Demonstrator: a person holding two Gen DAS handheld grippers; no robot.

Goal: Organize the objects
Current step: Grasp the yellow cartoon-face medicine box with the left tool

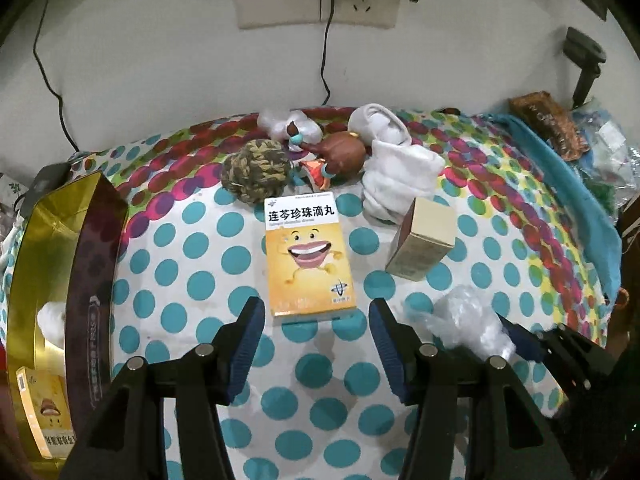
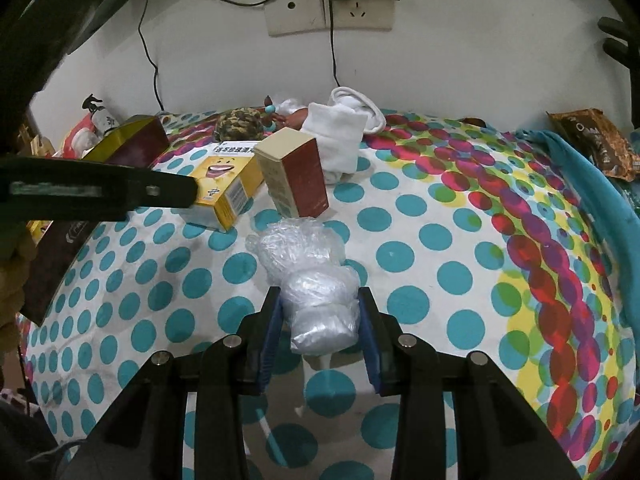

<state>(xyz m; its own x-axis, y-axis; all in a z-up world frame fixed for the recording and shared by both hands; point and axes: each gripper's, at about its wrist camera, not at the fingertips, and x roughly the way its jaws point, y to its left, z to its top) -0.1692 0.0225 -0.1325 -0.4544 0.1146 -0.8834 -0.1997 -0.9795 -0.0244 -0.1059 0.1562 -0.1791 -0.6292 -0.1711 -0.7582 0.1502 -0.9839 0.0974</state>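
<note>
Right wrist view: right gripper (image 2: 320,312) clamped crumpled plastic bag (image 2: 310,280) on dotted cloth (image 2: 440,280). Brown box (image 2: 294,172) stood at 12 o'clock of bag. Left gripper (image 1: 318,316) was open, empty; yellow medicine box (image 1: 308,254) lay flat at 12 o'clock of its fingertips.

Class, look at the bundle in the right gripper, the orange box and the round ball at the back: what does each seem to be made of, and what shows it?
Bundle between the right gripper's pads: thin clear plastic film, glossy, crinkled, see-through.
Orange box: printed cardboard, smooth with a slight sheen, sharp folded edges.
Ball: probably woven rope or yarn, matte, with a braided green-and-tan texture.
</note>
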